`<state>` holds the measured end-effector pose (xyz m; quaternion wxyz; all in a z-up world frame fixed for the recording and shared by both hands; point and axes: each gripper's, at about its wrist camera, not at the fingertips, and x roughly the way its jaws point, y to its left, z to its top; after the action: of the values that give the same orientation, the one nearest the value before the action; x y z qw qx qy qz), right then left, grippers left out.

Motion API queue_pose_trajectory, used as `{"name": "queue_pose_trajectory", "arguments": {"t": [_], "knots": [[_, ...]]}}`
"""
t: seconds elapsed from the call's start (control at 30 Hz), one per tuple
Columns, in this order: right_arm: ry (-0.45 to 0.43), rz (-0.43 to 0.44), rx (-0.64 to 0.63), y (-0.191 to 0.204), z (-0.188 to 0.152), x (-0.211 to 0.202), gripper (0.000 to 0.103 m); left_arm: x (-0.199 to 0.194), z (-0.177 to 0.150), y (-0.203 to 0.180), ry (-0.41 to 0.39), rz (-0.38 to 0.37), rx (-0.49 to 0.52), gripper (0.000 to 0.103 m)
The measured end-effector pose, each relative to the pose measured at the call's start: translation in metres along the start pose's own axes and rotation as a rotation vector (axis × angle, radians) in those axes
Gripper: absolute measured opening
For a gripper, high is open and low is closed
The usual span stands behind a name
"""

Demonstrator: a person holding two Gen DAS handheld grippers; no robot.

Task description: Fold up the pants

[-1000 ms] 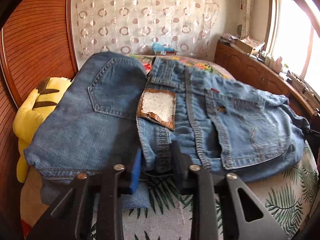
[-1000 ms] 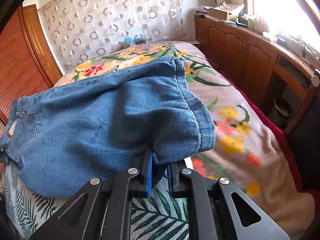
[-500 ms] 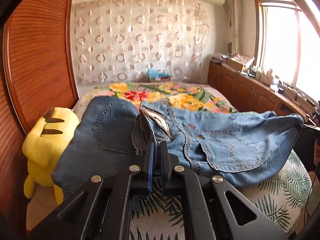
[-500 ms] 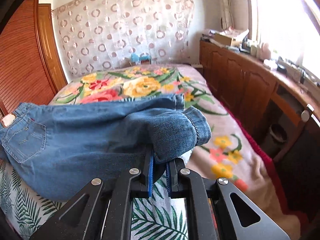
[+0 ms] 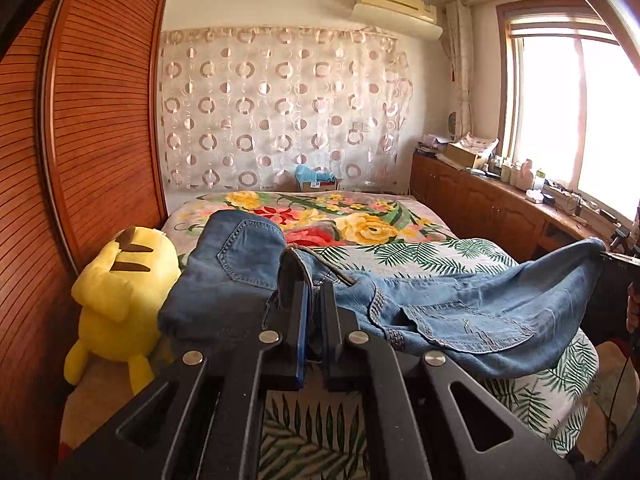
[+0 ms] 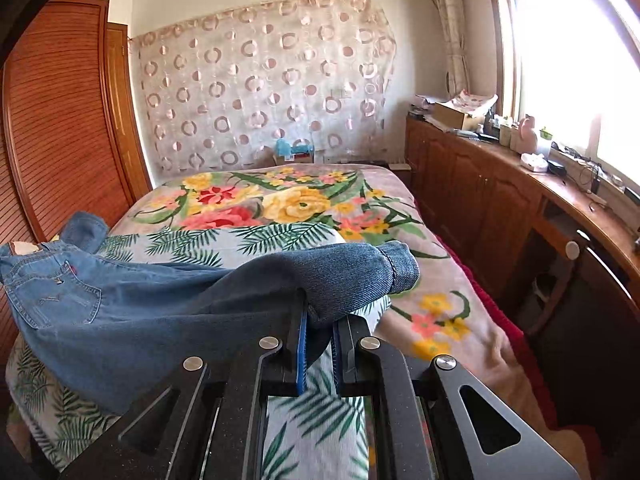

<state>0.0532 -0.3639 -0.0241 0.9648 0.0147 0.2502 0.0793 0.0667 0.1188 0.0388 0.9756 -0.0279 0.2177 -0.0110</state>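
Blue denim pants (image 5: 460, 312) are held stretched above the bed between both grippers. My left gripper (image 5: 314, 300) is shut on the waistband end, with a back pocket flap hanging to its left. My right gripper (image 6: 318, 320) is shut on the folded leg cuffs (image 6: 360, 276). The pants (image 6: 120, 312) sag toward the palm-print sheet (image 6: 312, 412). The right gripper also shows at the far right edge of the left wrist view (image 5: 618, 258).
A yellow plush toy (image 5: 120, 300) sits at the bed's left edge by the wooden wardrobe (image 5: 88, 120). A floral blanket (image 6: 280, 204) covers the far bed. A wooden cabinet (image 6: 500, 200) with clutter runs along the right under the window.
My left gripper closed on the waistband. Both grippers rose and pulled back, lifting the pants off the bed and stretching them out; the far bed and sheet came into view.
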Motion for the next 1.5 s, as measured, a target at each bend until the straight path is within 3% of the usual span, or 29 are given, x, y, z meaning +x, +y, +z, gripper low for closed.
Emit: {"name": "queue_pose_trajectory", "arguments": {"t": [0.13, 0.2, 0.3, 0.53, 0.87, 0.9, 0.93, 1.07, 1.13, 1.2, 1.5], "knots": [[-0.012, 0.022, 0.0, -0.003, -0.023, -0.033, 0.009, -0.028, -0.012, 0.009, -0.012, 0.032, -0.015, 0.003], [-0.004, 0.034, 0.004, -0.006, -0.036, -0.047, 0.009, -0.034, -0.021, 0.017, 0.016, 0.011, -0.038, 0.002], [0.037, 0.055, 0.026, -0.014, -0.053, -0.057, 0.009, -0.035, -0.037, 0.025, 0.043, 0.043, -0.043, 0.002], [0.149, 0.059, 0.09, -0.032, -0.092, -0.033, 0.01, -0.026, -0.055, 0.028, 0.112, 0.045, -0.046, 0.002], [0.197, 0.054, 0.13, -0.031, -0.088, -0.02, 0.015, -0.009, -0.065, -0.002, 0.177, -0.02, -0.001, 0.003], [0.202, 0.055, 0.129, -0.029, -0.087, -0.024, 0.015, -0.008, -0.065, -0.004, 0.181, -0.026, 0.002, 0.009], [0.205, 0.053, 0.128, -0.027, -0.087, -0.029, 0.018, -0.005, -0.065, -0.007, 0.184, -0.038, 0.003, 0.021], [0.215, 0.047, 0.125, -0.027, -0.082, -0.032, 0.026, 0.001, -0.066, -0.02, 0.193, -0.082, 0.019, 0.046], [0.219, 0.042, 0.128, -0.028, -0.078, -0.034, 0.033, 0.005, -0.067, -0.027, 0.201, -0.102, 0.026, 0.071], [0.219, 0.033, 0.129, -0.029, -0.077, -0.035, 0.038, 0.01, -0.068, -0.036, 0.205, -0.125, 0.032, 0.081], [0.192, 0.023, 0.143, -0.037, -0.072, -0.043, 0.042, 0.027, -0.074, -0.074, 0.235, -0.183, 0.075, 0.081]]}}
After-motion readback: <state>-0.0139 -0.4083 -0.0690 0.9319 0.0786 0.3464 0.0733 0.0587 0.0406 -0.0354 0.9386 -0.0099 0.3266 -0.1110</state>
